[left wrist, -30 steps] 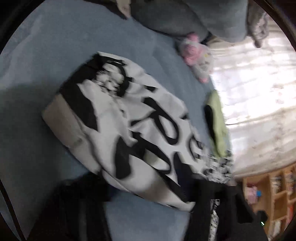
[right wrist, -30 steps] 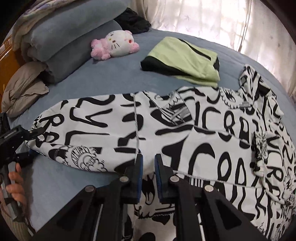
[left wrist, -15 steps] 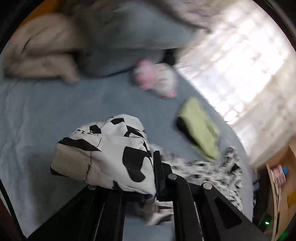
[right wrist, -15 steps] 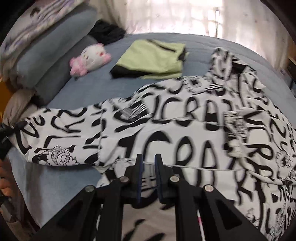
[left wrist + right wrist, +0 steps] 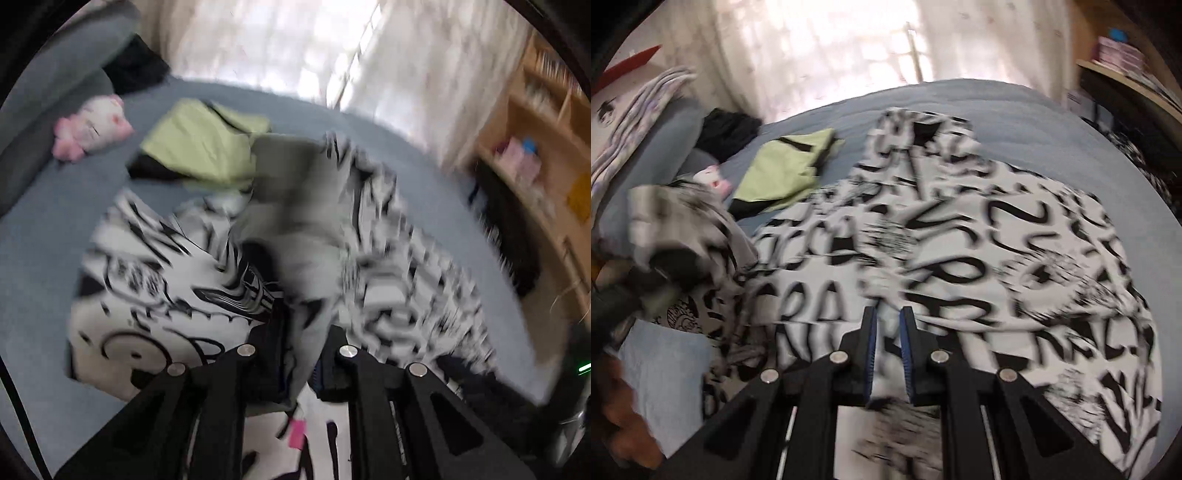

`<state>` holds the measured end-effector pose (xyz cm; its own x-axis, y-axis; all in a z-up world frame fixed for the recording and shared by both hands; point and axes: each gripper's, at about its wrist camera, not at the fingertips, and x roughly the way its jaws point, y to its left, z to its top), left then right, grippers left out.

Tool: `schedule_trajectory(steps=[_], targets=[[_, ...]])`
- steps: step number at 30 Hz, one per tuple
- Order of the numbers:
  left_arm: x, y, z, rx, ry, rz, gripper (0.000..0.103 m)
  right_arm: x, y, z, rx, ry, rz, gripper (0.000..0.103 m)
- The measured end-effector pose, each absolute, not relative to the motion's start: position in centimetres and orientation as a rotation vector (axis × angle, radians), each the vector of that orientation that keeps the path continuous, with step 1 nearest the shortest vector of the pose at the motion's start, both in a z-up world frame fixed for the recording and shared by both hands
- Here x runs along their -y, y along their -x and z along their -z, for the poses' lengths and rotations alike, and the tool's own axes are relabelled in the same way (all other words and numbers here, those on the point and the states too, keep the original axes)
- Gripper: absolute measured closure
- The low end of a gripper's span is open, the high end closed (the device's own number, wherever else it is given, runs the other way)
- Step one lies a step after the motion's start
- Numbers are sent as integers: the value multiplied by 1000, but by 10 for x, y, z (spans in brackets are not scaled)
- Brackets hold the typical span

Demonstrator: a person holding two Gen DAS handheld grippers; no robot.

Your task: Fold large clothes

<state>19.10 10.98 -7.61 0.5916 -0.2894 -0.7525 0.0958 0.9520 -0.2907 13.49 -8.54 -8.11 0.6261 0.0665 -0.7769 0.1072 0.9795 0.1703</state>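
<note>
So the black-and-white printed hoodie (image 5: 979, 236) was spread across the blue bed (image 5: 1034, 107), just beside the folded green garment (image 5: 783, 173). Left tongs (image 5: 301, 354) were pinched onto a lifted fold of it, fabric bunched between the jaws. Right tongs (image 5: 886, 350) were nearly closed on the hoodie's near edge. The pink plush (image 5: 88, 127) sat beyond the green garment.

Pink plush toy (image 5: 88, 127) beside folded green garment (image 5: 201, 142); wooden shelving (image 5: 546, 122) right.
</note>
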Motion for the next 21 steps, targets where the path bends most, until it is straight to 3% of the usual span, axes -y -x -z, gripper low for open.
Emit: schedule_trajectory(steps=[5, 10, 13, 14, 15, 16, 19, 21], targets=[[-59, -185, 134, -1056, 97, 228, 88, 126, -112, 92, -911, -232, 60, 90], [-65, -162, 147, -1112, 160, 254, 71, 138, -102, 104, -935, -246, 45, 90], [-77, -153, 143, -1121, 220, 295, 51, 135, -97, 106, -941, -247, 5, 90], [-78, -150, 141, -1120, 241, 320, 34, 131, -96, 105, -939, -245, -12, 90], [-76, -147, 139, -1116, 260, 342, 25, 127, -94, 103, -931, -243, -37, 90], [-79, -141, 135, -1101, 280, 363, 24, 123, -93, 101, -926, -242, -53, 86], [-82, -128, 124, -1079, 279, 388, 24, 112, -88, 96, -913, -246, -121, 56], [-87, -117, 117, -1051, 267, 375, 24, 104, -85, 93, -903, -243, -158, 53]])
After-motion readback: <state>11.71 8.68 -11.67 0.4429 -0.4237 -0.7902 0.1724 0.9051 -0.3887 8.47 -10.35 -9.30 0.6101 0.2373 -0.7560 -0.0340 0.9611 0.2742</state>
